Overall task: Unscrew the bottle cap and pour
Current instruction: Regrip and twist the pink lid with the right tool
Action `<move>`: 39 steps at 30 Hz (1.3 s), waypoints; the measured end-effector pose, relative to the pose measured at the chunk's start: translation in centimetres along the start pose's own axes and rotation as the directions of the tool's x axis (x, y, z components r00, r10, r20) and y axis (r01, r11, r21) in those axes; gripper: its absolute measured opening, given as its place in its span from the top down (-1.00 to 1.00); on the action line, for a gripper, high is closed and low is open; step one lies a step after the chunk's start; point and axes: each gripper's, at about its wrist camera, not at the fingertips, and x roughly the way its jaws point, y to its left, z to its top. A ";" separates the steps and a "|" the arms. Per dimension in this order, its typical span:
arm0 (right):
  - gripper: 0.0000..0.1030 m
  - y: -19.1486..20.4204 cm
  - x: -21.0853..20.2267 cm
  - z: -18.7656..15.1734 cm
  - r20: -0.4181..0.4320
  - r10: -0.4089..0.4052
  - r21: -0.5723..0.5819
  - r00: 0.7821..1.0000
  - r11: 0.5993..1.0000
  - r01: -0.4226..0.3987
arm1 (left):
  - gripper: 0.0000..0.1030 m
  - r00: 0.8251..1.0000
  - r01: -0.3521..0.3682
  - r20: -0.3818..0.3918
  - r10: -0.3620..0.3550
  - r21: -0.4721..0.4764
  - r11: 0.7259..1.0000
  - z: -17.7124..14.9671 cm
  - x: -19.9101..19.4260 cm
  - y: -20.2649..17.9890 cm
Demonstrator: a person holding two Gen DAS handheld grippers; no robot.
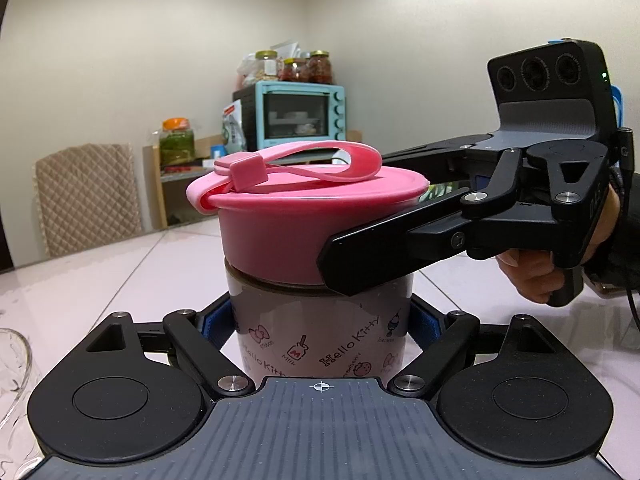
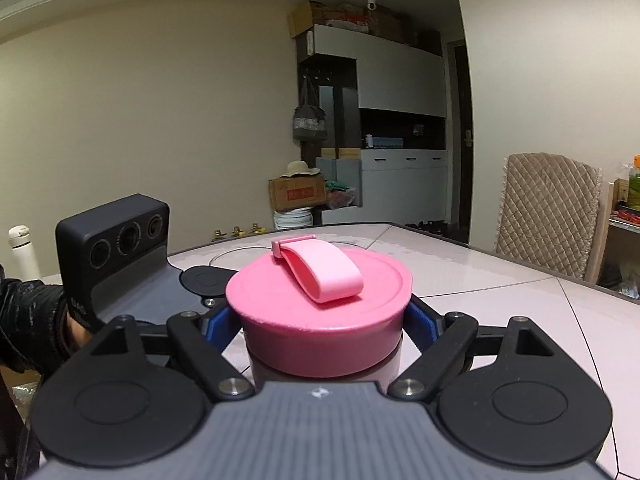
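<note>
Far left, rim of a glass vessel point(image 1: 14, 364) on the pale table point(image 1: 120, 272). Centre: Hello Kitty bottle point(image 1: 320, 344) upright, clamped at its body by the left gripper point(image 1: 320, 320), blue pads point(image 1: 212, 326) against both sides. Pink cap point(image 1: 296, 224) on top, strap loop point(image 1: 320, 164) lying over it. From the right, right gripper point(image 2: 324, 320) flanking the cap; contact uncertain, grip undetermined.

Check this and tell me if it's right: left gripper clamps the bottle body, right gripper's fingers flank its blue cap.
Not quite: the cap is pink, not blue, as the right wrist view shows. The left gripper does clamp the bottle body, and the right gripper flanks the cap.
</note>
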 end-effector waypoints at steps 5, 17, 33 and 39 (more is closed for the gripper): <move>-0.81 3.5 -0.9 1.0 0.009 -0.184 -0.026 0.983 0.983 0.184 | -0.74 1.000 0.000 0.000 0.000 0.000 1.000 0.0 0.0 0.0; -0.82 6.7 -0.6 0.0 0.034 -0.437 0.060 0.899 0.899 0.434 | -0.74 1.000 0.000 0.000 0.000 0.000 1.000 0.0 -0.1 0.0; -0.81 7.2 2.1 -0.8 0.021 -0.528 0.100 0.849 0.846 0.523 | -0.74 1.000 0.000 0.000 0.000 0.000 1.000 -0.1 -0.1 0.0; -0.72 7.0 2.6 -0.8 0.017 -0.507 0.089 0.862 0.859 0.504 | -0.74 1.000 0.000 0.000 0.000 -0.001 1.000 -0.1 -0.1 0.1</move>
